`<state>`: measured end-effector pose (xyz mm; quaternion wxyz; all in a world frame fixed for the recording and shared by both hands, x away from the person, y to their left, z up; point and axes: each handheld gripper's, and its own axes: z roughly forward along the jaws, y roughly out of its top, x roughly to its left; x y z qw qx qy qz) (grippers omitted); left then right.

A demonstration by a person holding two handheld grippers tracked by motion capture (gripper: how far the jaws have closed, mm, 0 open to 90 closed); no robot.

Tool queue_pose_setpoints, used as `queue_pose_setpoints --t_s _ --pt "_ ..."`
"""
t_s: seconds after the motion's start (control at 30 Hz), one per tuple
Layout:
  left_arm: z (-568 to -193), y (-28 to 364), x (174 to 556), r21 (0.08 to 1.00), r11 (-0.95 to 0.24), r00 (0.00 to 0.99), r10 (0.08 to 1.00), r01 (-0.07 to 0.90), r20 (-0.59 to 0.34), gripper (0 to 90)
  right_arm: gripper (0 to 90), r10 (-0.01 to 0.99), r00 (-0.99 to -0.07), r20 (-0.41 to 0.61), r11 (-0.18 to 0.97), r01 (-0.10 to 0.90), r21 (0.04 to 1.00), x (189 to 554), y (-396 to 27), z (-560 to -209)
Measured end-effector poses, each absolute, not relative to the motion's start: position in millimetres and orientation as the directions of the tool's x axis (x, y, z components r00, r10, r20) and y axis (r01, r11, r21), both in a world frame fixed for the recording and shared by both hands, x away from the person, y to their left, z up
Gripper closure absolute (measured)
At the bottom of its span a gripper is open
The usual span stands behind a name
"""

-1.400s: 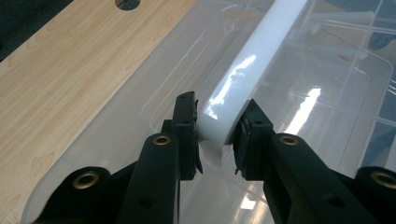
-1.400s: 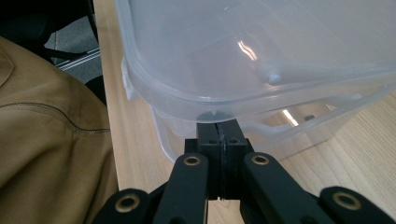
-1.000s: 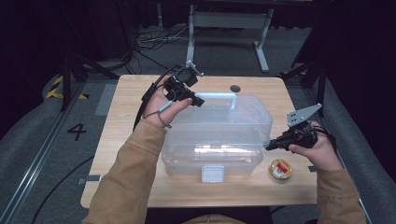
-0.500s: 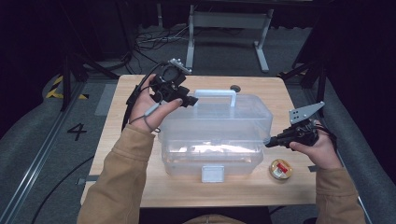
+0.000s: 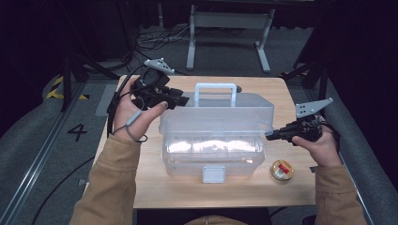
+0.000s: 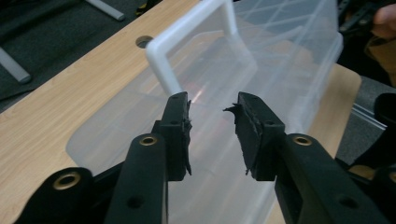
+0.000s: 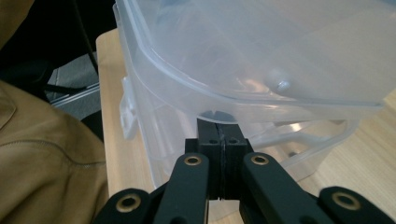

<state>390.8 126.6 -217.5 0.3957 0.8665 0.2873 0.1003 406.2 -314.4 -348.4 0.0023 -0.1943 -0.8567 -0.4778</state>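
– At the centre of the high view, on the wooden table (image 5: pixel 141 197), what was being worked on?

– A clear plastic storage box (image 5: pixel 211 152), set lengthwise across the tabletop. Its walls were see-through, and pale contents showed dimly inside. The work in hand appeared to be raising its lid (image 5: pixel 220 115).

– How far had that got?

– Partly, by the look of it. The lid sat askew above the body, with a gap under its rim at the right of the frame. It had not yet swung back, so the greater part of the opening was judged to remain.

– And the lid's fittings?

– A white hoop handle (image 5: pixel 215 88) stood upright at the lid's far edge. A pale latch (image 5: pixel 213 174) hung at the front wall, lower centre. It seemed undone, though this could not be told for certain.

– What of the grippers?

– The left gripper (image 5: pixel 180 99) hovered in the upper left, over the lid's corner just beside the handle. Its jaws had just been closing and stood partly apart with nothing between them. The right gripper (image 7: pixel 218 126), at the right edge of the box, had its jaws pressed together on nothing. Their tips were tucked under the lid's rim.

– Anything smaller?

– A small round tin (image 5: pixel 282 169) lay at the lower right, near the box but apart from it.
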Motion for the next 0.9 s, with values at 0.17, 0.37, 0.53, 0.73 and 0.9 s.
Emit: queue_pose_setpoints --t_s 0.17,0.37,0.53,0.73,0.9 --pt "-219 129 377 0.747 -0.526 0.819 0.572 0.406 -0.042 69.5 90.0 0.372 -0.913 0.169 0.417 0.327 0.848 406 -315 -345" --pt "-225 134 363 0.755 -0.518 0.822 0.567 0.402 -0.049 71.1 90.0 0.4 -0.901 0.167 0.341 0.316 0.885 407 -315 -344" --pt "-232 136 353 0.763 -0.513 0.824 0.565 0.393 -0.045 71.3 90.0 0.434 -0.886 0.163 0.302 0.314 0.9 408 -315 -342" --pt "-248 138 344 0.76 -0.518 0.833 0.551 0.393 -0.056 69.8 90.0 0.473 -0.867 0.154 0.278 0.313 0.908 407 -313 -341" --pt "-261 142 344 0.763 -0.508 0.834 0.546 0.399 -0.072 70.3 90.0 0.484 -0.859 0.165 0.257 0.319 0.912 408 -312 -341"
